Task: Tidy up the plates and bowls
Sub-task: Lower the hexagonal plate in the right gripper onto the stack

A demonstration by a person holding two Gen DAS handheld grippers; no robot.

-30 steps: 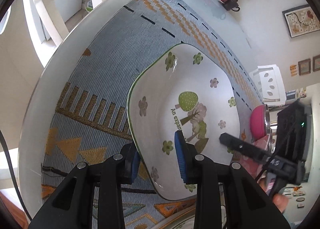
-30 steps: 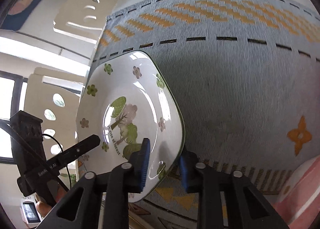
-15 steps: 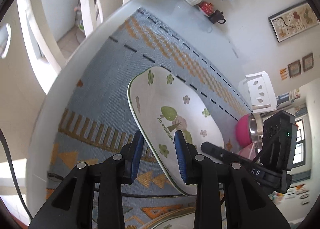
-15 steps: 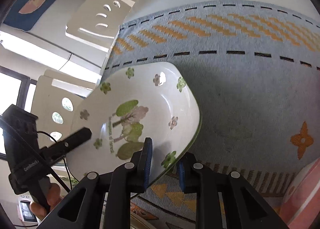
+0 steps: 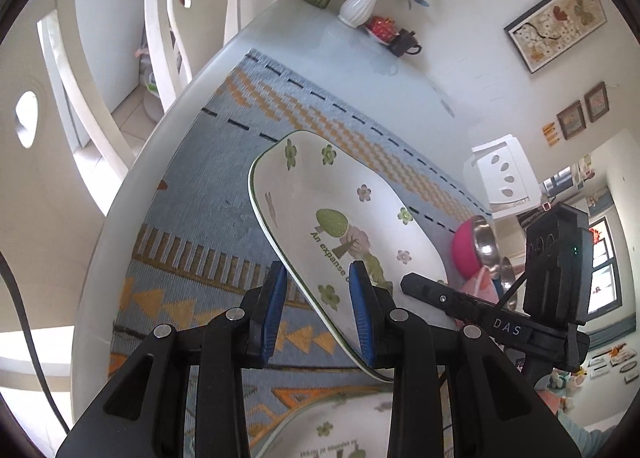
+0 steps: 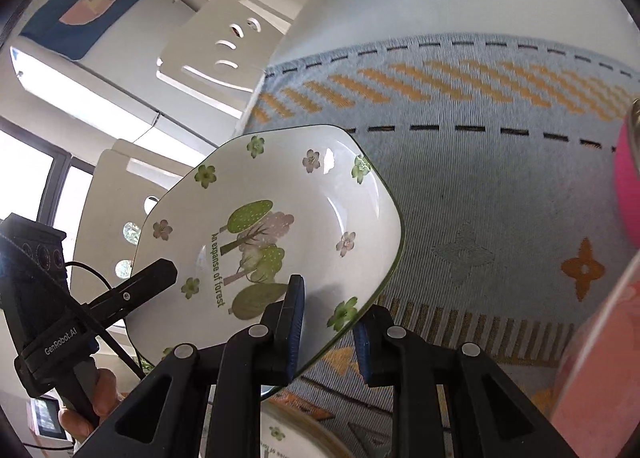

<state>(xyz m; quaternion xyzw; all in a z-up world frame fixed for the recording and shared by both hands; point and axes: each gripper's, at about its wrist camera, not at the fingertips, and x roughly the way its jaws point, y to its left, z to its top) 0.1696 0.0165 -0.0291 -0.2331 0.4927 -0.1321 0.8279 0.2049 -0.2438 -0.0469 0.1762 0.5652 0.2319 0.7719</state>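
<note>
A white square plate [image 5: 340,213] with a green rim and a tree-and-flower print hangs tilted above the blue and orange table mat [image 5: 208,217]. My left gripper [image 5: 318,308] is shut on its near edge, one blue pad under the rim and one on the inner face. In the right wrist view the same plate [image 6: 280,225] sits in my right gripper [image 6: 328,324], shut on the opposite edge. The other gripper's black finger [image 6: 148,282] shows at the plate's left side, held by a hand [image 6: 96,398].
A second plate [image 5: 340,430] with the same print lies on the mat just below the grippers. A pink bowl with a steel inside [image 5: 470,250] stands to the right. A white vase of flowers [image 5: 360,5] stands at the table's far end. White chairs [image 5: 180,17] surround the table.
The plate has come up off the mat and tipped more steeply, with both grippers rising while still shut on its edges. More of the room and table's far end shows now.
</note>
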